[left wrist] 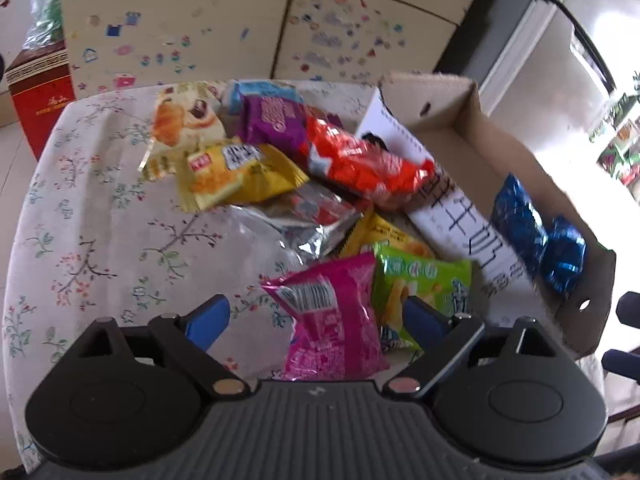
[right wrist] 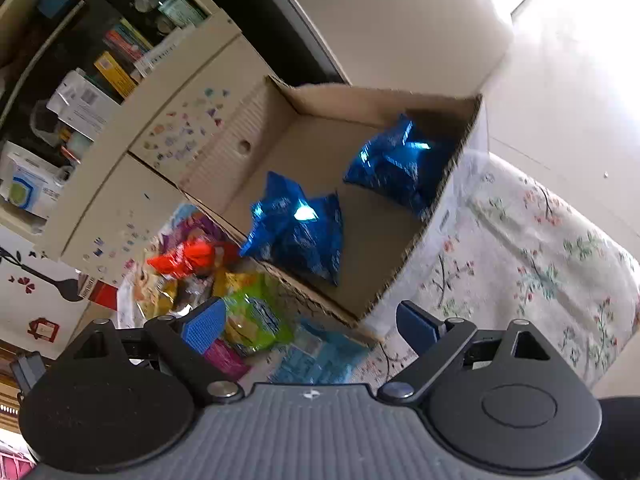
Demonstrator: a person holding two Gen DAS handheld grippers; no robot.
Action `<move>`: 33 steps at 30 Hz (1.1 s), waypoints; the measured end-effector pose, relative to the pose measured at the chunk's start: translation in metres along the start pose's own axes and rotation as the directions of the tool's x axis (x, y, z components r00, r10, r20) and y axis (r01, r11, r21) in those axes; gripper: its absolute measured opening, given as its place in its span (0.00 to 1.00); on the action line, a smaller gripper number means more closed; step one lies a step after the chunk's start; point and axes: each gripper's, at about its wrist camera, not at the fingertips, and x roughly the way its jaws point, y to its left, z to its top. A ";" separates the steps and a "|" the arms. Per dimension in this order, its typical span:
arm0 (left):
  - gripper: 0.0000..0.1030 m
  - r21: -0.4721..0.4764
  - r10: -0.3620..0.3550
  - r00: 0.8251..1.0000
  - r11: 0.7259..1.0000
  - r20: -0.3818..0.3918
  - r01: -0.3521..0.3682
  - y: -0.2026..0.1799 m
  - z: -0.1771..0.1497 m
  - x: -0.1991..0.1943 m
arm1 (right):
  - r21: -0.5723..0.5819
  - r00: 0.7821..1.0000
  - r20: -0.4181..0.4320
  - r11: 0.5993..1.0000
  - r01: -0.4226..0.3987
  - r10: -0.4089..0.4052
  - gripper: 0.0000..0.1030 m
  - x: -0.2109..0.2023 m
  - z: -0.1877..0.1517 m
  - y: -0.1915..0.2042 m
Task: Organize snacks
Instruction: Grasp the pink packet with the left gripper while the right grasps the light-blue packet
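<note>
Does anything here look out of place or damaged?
Nothing looks damaged. The snack packets lie in a loose, overlapping pile on the tablecloth, unsorted, while only two blue packets are inside the cardboard box.

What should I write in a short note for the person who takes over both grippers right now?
Left gripper: open, holding nothing, hovering over the pink packet and green packet.
Right gripper: open, holding nothing, near the cardboard box.
Done: two blue packets lie in the box.
Left: the pile on the floral tablecloth beside the box, including the pink, green, orange, purple and yellow packets, is not yet sorted.
</note>
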 end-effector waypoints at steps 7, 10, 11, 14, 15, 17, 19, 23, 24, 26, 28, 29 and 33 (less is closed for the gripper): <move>0.88 0.039 0.015 1.000 0.999 0.005 -0.016 -0.008 -0.006 0.013 | 0.024 0.999 -0.047 1.000 0.006 -0.005 0.93 0.006 -0.015 -0.003; 0.88 0.057 0.049 0.999 0.997 0.023 -0.050 -0.006 -0.008 0.019 | 0.027 0.997 -0.077 1.000 0.016 -0.014 0.93 0.013 -0.022 -0.003; 0.87 0.056 0.043 0.999 0.997 0.032 -0.045 -0.005 -0.009 0.020 | 0.023 0.996 -0.086 0.999 0.022 -0.020 0.93 0.015 -0.024 -0.001; 0.76 0.056 0.044 0.998 0.997 0.039 -0.046 -0.002 -0.009 0.017 | 0.019 0.993 -0.118 0.999 0.026 -0.024 0.93 0.025 -0.031 0.004; 0.74 0.064 0.049 0.998 0.997 0.040 -0.051 -0.001 -0.009 0.016 | 0.020 0.992 -0.128 0.999 0.025 -0.022 0.93 0.028 -0.033 0.006; 0.67 0.068 0.052 0.998 0.996 0.039 -0.055 0.002 -0.010 0.014 | 0.016 0.990 -0.136 0.999 0.033 -0.030 0.93 0.034 -0.036 0.010; 0.65 0.058 0.057 0.998 0.997 0.040 -0.059 0.007 -0.010 0.012 | 0.004 0.990 -0.135 0.999 0.052 -0.051 0.93 0.039 -0.038 0.015; 0.61 0.016 0.069 0.996 0.997 0.048 -0.070 0.021 -0.011 0.007 | -0.013 0.988 -0.126 0.996 0.093 -0.094 0.92 0.051 -0.042 0.023; 0.61 0.010 0.071 0.996 0.997 0.051 -0.071 0.024 -0.012 0.006 | -0.019 0.987 -0.122 0.994 0.103 -0.105 0.92 0.054 -0.043 0.026; 0.60 0.006 0.081 0.995 0.997 0.053 -0.081 0.028 -0.014 0.002 | -0.033 0.985 -0.120 0.992 0.121 -0.124 0.92 0.059 -0.045 0.030; 0.60 -0.006 0.089 0.995 0.996 0.050 -0.089 0.032 -0.016 0.000 | -0.039 0.983 -0.120 0.990 0.135 -0.139 0.92 0.066 -0.048 0.033; 0.60 -0.016 0.092 0.995 0.996 0.050 -0.091 0.035 -0.018 -0.002 | -0.042 0.982 -0.121 0.989 0.141 -0.146 0.92 0.069 -0.049 0.034; 0.60 -0.032 0.101 0.994 0.995 0.048 -0.099 0.044 -0.024 -0.009 | -0.070 0.977 -0.106 0.982 0.176 -0.183 0.92 0.079 -0.054 0.042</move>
